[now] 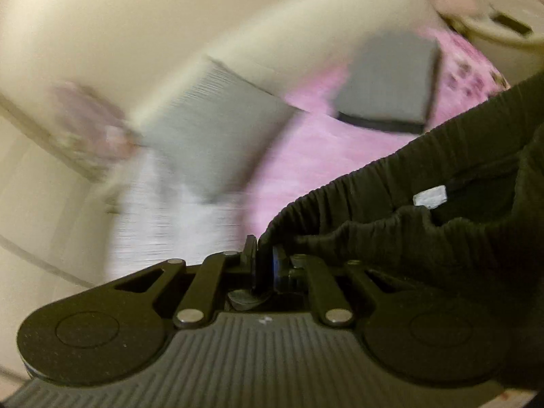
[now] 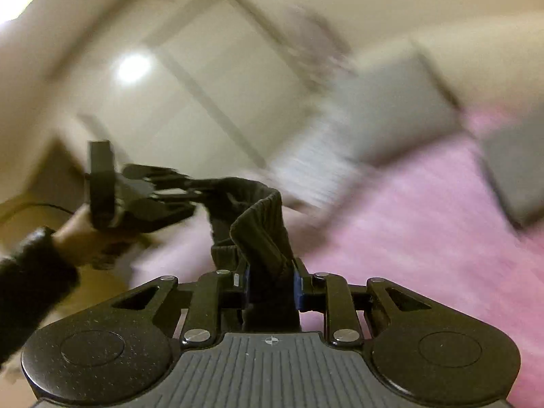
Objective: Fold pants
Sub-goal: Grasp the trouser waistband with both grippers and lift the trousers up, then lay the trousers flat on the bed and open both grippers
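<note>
Dark pants point(image 1: 425, 204) with a gathered elastic waistband and a small white label point(image 1: 430, 196) hang in the air over a pink bedspread point(image 1: 306, 156). My left gripper point(image 1: 264, 258) is shut on one end of the waistband. In the right wrist view my right gripper point(image 2: 270, 284) is shut on the other end of the pants point(image 2: 258, 224). The waistband stretches from there to the left gripper point(image 2: 190, 187), held by a hand in a dark sleeve point(image 2: 30, 272). Both views are motion-blurred.
Two grey pillows point(image 1: 221, 136) point(image 1: 387, 88) lie at the head of the bed against a cream wall point(image 1: 136, 17). A white round object point(image 1: 503, 34) sits at the top right. The pink bedspread point(image 2: 425, 238) spreads out to the right below the right gripper.
</note>
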{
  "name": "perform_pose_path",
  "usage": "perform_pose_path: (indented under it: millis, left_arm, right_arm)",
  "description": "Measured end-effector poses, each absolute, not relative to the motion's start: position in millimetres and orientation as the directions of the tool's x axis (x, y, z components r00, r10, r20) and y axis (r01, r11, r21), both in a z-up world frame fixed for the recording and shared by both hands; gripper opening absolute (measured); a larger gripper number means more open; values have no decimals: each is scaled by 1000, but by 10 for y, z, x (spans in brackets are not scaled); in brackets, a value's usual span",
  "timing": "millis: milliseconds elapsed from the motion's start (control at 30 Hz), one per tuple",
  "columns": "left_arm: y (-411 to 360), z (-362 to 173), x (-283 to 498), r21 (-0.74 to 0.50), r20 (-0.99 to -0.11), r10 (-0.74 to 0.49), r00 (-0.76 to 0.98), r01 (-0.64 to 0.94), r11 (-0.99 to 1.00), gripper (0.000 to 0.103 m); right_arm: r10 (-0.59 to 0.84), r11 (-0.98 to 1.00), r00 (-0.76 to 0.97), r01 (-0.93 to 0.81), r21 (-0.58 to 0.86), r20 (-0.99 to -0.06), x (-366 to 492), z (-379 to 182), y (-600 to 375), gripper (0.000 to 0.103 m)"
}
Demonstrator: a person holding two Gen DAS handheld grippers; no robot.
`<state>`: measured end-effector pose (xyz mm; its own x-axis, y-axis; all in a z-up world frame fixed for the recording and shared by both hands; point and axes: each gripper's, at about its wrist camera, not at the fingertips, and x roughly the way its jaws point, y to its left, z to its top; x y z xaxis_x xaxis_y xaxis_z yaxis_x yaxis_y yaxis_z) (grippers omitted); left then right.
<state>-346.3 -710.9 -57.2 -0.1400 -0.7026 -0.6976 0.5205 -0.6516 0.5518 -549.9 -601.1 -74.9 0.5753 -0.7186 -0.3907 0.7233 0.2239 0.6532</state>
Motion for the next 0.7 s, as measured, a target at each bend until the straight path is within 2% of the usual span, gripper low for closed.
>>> perform_pose_path:
  millis: [133, 200, 267, 467, 533, 567, 600, 700]
  left_arm:
    - [-7835, -1892, -4125, 408, -828, -540, -151, 498, -765, 7]
    - [-7952, -2200, -4293, 375, -849, -508, -149, 508, -776, 6]
    - [-8109, -2217, -4437, 353, -857, -492, -155, 518, -779, 6]
    - [-8797, -2174, -5049, 333, -841, -496, -217, 514, -790, 6]
    - [-8943, -2219, -5204, 302, -840, -488, -239, 541, -785, 12]
    - [-8993, -2279, -5261, 292, -846, -480, -231, 553, -781, 22]
    - [-9006, -2319, -5280, 296, -848, -483, -220, 559, -774, 26]
    - [-8901, -2365, -5126, 301, -850, -486, -201, 573, -762, 26]
  right_arm:
    - [-651, 22, 519, 742, 670, -554, -6229, -1768, -6453, 19]
    - [-641, -70, 507, 708, 702, -576, -6605, -2108, -6507, 19]
    - [-649, -128, 499, 672, 730, -574, -6916, -2260, -6618, 18]
    - [-722, -158, 432, 659, 736, -541, -7515, -2132, -6885, 18]
    - [-738, -192, 375, 681, 707, -561, -7679, -2124, -6976, 19]
    - [-729, -216, 351, 697, 684, -588, -7733, -2174, -7026, 22]
    - [-706, -237, 330, 723, 649, -626, -7772, -2230, -7054, 29]
    - [-655, -246, 242, 828, 505, -716, -7799, -2291, -7039, 38]
